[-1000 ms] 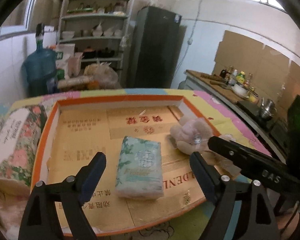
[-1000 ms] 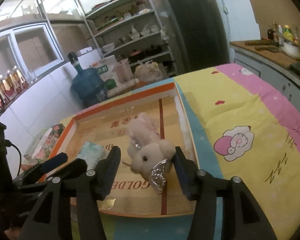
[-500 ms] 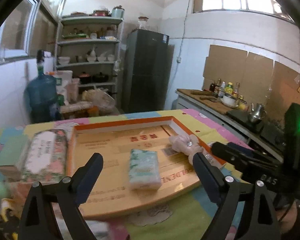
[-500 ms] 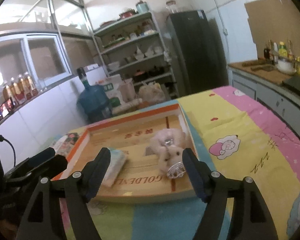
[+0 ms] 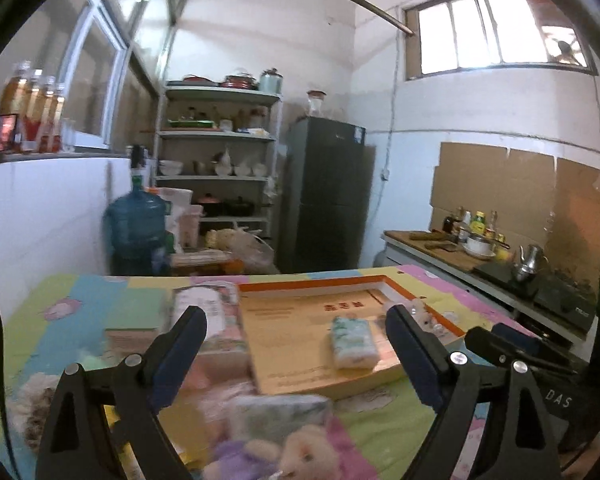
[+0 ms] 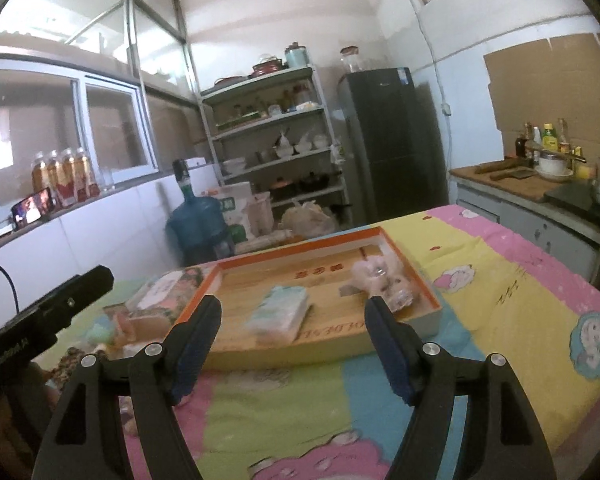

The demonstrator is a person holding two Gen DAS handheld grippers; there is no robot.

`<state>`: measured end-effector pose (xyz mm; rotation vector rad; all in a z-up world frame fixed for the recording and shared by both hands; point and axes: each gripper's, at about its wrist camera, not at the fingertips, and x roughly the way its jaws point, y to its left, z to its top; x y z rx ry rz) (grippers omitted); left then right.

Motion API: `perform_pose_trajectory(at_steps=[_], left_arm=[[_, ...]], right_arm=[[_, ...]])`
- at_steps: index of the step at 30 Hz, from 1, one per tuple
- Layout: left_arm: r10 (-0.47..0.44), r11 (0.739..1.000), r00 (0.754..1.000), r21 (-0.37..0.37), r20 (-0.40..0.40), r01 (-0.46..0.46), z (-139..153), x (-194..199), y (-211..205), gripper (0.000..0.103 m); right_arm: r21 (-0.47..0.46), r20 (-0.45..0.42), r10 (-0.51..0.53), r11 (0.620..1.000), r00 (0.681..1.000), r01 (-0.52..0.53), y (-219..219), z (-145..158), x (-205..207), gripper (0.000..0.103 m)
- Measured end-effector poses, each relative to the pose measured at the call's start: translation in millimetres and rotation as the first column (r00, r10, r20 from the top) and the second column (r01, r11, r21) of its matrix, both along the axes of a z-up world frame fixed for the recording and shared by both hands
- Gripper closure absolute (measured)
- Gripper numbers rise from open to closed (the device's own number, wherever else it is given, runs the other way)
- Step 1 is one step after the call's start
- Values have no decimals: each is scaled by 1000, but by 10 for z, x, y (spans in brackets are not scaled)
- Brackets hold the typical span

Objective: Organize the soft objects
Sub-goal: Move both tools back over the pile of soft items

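An orange-rimmed cardboard tray point(image 6: 430, 298) point(image 5: 384, 279) sits on the table. Inside it lie a light-green tissue pack point(image 6: 279, 313) point(image 5: 354, 341) and a pink plush toy point(image 6: 380, 278) point(image 5: 420, 312). My left gripper point(image 5: 296, 354) is open and empty, held back above the table's near side. Under it lie another tissue pack point(image 5: 278, 416) and small plush toys point(image 5: 300, 458), blurred. My right gripper point(image 6: 294, 340) is open and empty, well in front of the tray.
A floral tissue box point(image 6: 166, 292) point(image 5: 204, 308) lies left of the tray with other soft items around it. The table carries a colourful cartoon cloth point(image 6: 500, 280). A counter with a kettle point(image 5: 530, 258) stands at the right. Shelves, a fridge and a water jug point(image 6: 196, 222) stand behind.
Both grippers have pulled back and up away from the tray, empty. The plush toy and tissue pack stay in the tray. More soft items have come into the left wrist view.
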<state>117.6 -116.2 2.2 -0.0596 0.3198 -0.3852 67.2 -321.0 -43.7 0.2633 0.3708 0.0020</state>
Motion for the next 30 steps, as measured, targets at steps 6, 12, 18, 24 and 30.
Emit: perform_pose_trajectory(at_steps=[6, 12, 18, 24, 30], left_arm=[[46, 999, 999, -10, -21, -46, -4, -207, 392, 12], [110, 994, 994, 15, -9, -110, -50, -398, 733, 12], [166, 986, 986, 9, -20, -166, -136, -486, 1041, 12], [213, 977, 976, 5, -41, -213, -294, -611, 1344, 12], [240, 970, 967, -18, -81, -242, -475, -695, 1584, 12]], right_arm=[[14, -26, 64, 998, 998, -64, 305, -13, -55, 27], [12, -40, 134, 991, 990, -134, 614, -50, -78, 27], [-31, -46, 198, 979, 979, -199, 934, -77, -71, 27], [-60, -76, 242, 967, 967, -247, 1159, -152, -88, 27], [-39, -113, 297, 952, 948, -303, 1323, -261, -51, 27]])
